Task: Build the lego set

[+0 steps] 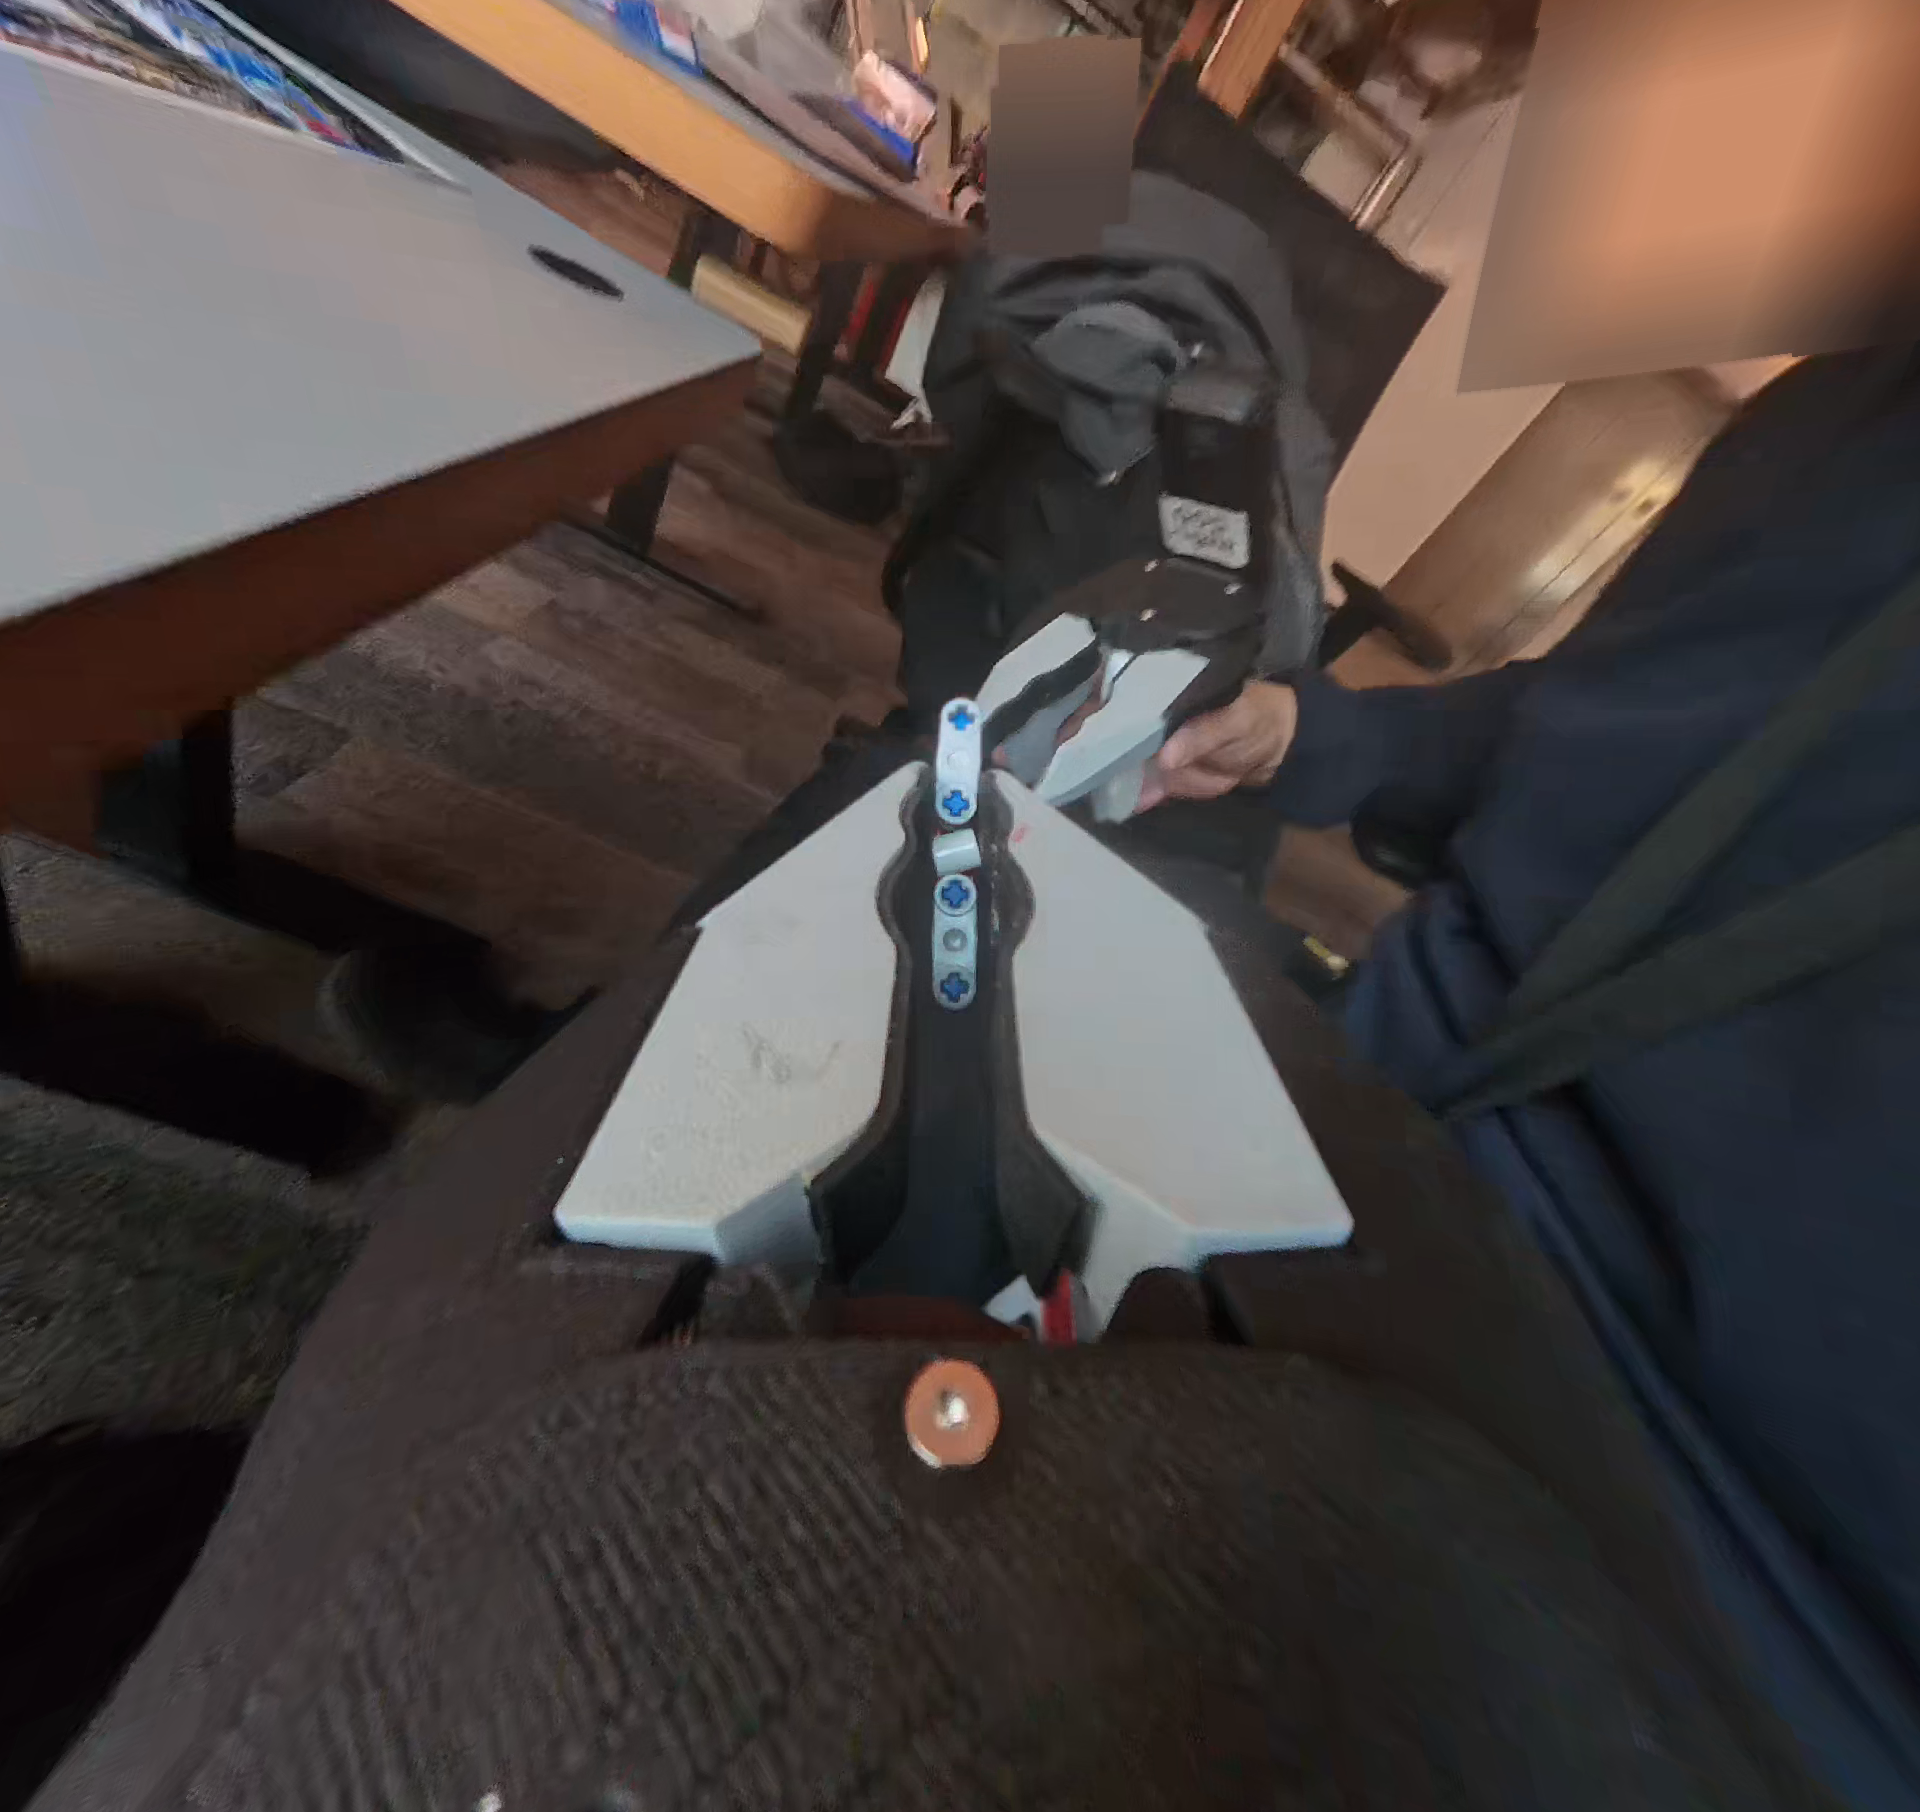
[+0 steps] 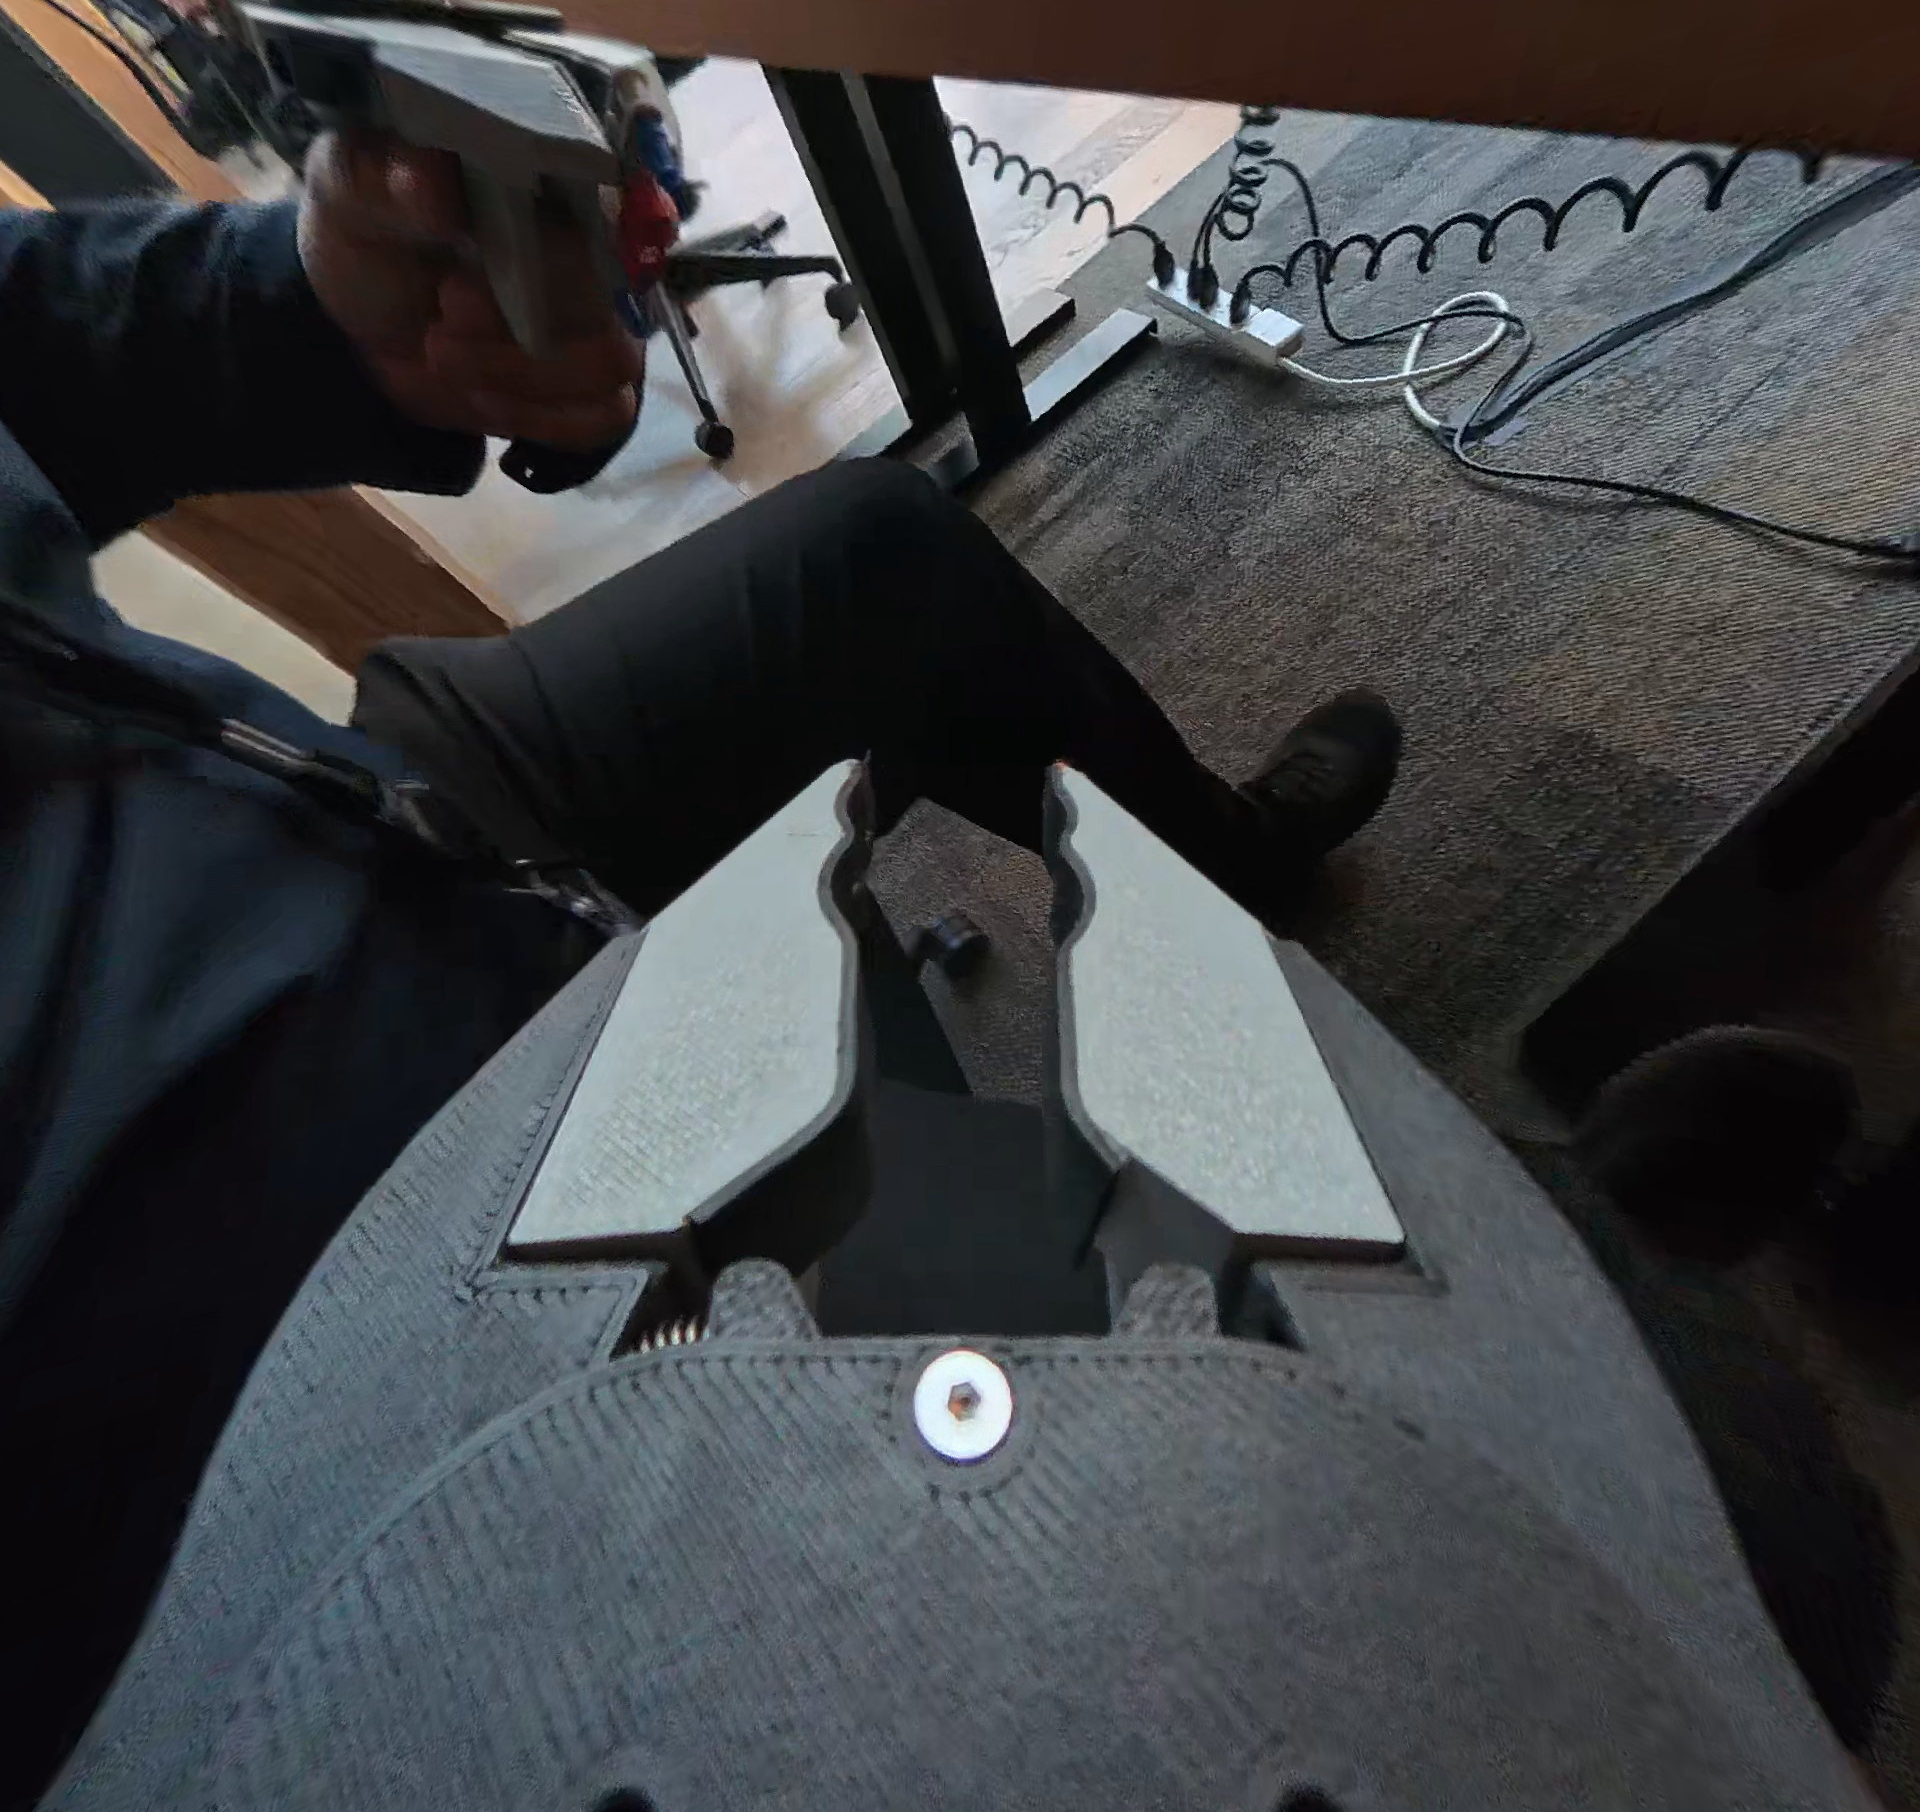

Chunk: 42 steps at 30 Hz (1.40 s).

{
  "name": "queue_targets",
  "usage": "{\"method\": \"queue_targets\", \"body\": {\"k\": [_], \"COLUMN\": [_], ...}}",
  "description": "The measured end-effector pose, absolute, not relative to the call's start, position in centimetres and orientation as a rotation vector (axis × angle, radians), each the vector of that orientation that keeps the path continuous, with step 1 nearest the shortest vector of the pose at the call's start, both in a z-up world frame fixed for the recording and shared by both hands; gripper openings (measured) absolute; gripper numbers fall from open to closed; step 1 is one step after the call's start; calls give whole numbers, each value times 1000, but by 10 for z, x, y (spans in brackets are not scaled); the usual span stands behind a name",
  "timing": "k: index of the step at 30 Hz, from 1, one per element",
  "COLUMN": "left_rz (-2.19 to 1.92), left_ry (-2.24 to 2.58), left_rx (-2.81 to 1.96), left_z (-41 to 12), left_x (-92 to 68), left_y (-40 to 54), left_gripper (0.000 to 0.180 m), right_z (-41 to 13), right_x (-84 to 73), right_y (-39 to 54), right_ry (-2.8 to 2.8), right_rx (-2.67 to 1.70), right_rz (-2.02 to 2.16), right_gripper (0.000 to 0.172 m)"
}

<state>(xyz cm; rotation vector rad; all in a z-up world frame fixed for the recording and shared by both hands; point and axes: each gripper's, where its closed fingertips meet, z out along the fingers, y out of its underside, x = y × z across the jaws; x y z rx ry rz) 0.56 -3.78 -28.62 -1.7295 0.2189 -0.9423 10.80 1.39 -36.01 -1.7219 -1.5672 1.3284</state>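
- Grey beam assembly, a chain of short light-grey toy links with blue cross pins, sits pinched along the slot of your left gripper; its top link pokes out past the fingertips, tilted slightly.
- Your left gripper's grey fingers are pressed nearly together on that assembly, well off the grey table and out past its near edge, lower than the tabletop.
- Only the left wrist view shows the links plainly; in the right wrist view the same gripper appears up beside the table edge, in your left hand, with only blue and red bits showing at its tips.
- Your right gripper has its fingers spread wide with nothing between the pads; through the gap you see your dark trouser leg and grey carpet below the table.
- The left wrist view shows your right gripper just beyond the assembly's top link, held in your right hand.
- A white power strip with coiled black cables lies on the carpet under the table, seen only in the right wrist view.
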Motion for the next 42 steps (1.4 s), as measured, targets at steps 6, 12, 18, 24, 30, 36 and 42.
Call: {"method": "queue_targets", "body": {"k": [6,12,18,24,30,36,42], "left_rz": [-757,-1005,-1175,-1198,-1201,-1187,-983], "left_ry": [131,-197,-288,-290,-244,-228,-91], "left_rx": [-1668,-1793,-1776,-1722,-1741,-1751,-1853], "left_z": [-236,-229,-234,-226,-229,-230,-244], "left_x": [-40,-66,-70,-67,-47,-43,-42], "left_y": [21,76,86,75,73,77,84], "left_gripper": [5,5,5,5,5,5,5], "right_z": [-307,-252,-230,-227,-231,-236,-244], "right_x": [52,-15,-59,-59,-55,-56,-59], "right_y": [55,102,101,86,73,79,87], "right_ry": [-1643,-1579,-1756,-1797,-1785,-1773,-1833], "right_rx": [-1484,-1377,-1185,-1123,-1120,-1089,-1028], "right_rz": [1360,1351,1184,1108,1087,994,824], "right_gripper": [11,6,6,10,8,2,1]}}
